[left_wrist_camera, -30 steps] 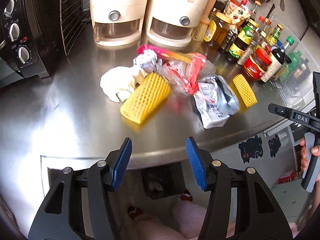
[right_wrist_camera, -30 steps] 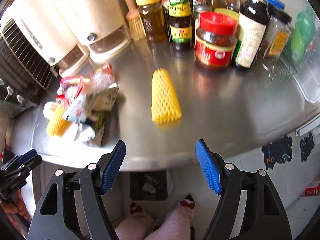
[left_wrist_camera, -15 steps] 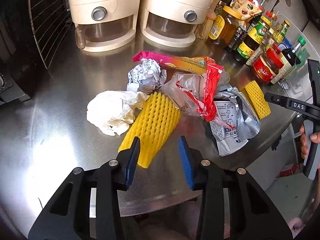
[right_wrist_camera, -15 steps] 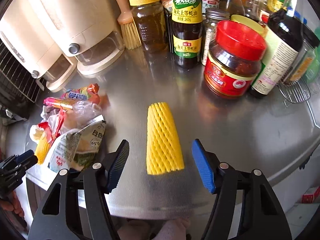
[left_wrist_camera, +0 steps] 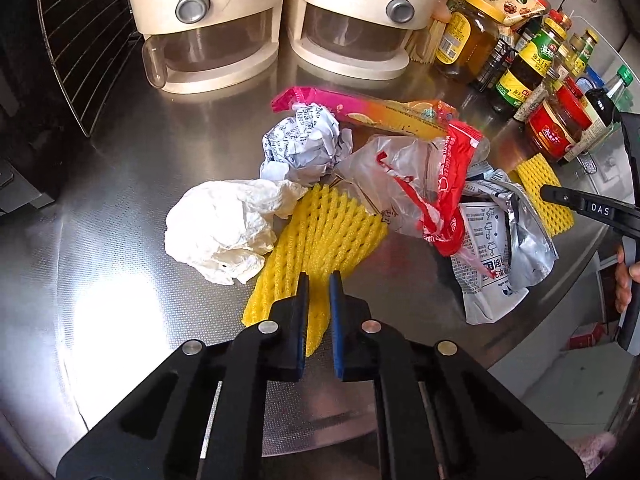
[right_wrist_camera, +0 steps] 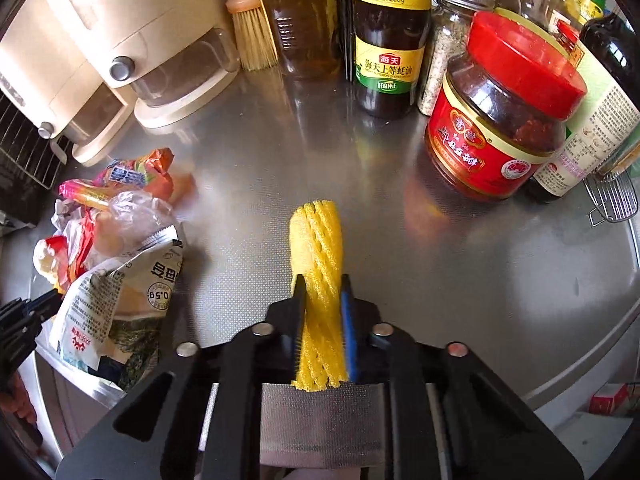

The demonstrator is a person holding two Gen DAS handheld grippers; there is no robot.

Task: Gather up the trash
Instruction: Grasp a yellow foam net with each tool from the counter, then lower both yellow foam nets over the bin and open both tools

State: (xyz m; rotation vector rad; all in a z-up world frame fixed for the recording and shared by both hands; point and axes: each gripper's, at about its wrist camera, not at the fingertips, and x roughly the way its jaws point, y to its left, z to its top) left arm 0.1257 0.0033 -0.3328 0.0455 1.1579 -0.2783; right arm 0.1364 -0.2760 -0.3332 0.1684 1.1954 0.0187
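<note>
Closing now with both tools, after hanging wide open short of the table [left_wrist_camera: 120, 200] edge a second ago. On the left tool [left_wrist_camera: 319, 280], down to a thin gap, with the near end of the larger foam net [left_wrist_camera: 332, 232] pinched between the blue pads at lower centre of the left view. On the right tool [right_wrist_camera: 323, 284], likewise nearly shut, squeezing the smaller foam net [right_wrist_camera: 318, 240] into a narrow ridge at centre frame of the right view. No lift yet: both nets lying on the steel. Judged as the grasp step of a first double pick-up, with most of the trash left to collect.

Counted in the left view:
- two yellow foam nets, one per tool; the smaller seen again at right of frame, partly behind the other tool
- one white tissue wad [left_wrist_camera: 224, 232], touching the larger net at centre left
- one crumpled printed paper ball [left_wrist_camera: 304, 144] just above it
- one pink-and-orange wrapper [left_wrist_camera: 380, 110] along the top of the pile
- one clear bag with red print [left_wrist_camera: 416, 184], centre right
- one silver pouch [left_wrist_camera: 496, 248], lower right of the pile

Beyond the trash: two cream dispensers [left_wrist_camera: 208, 20] at top, and a crowd of bottles and jars at upper right, too overlapped to count.
</note>
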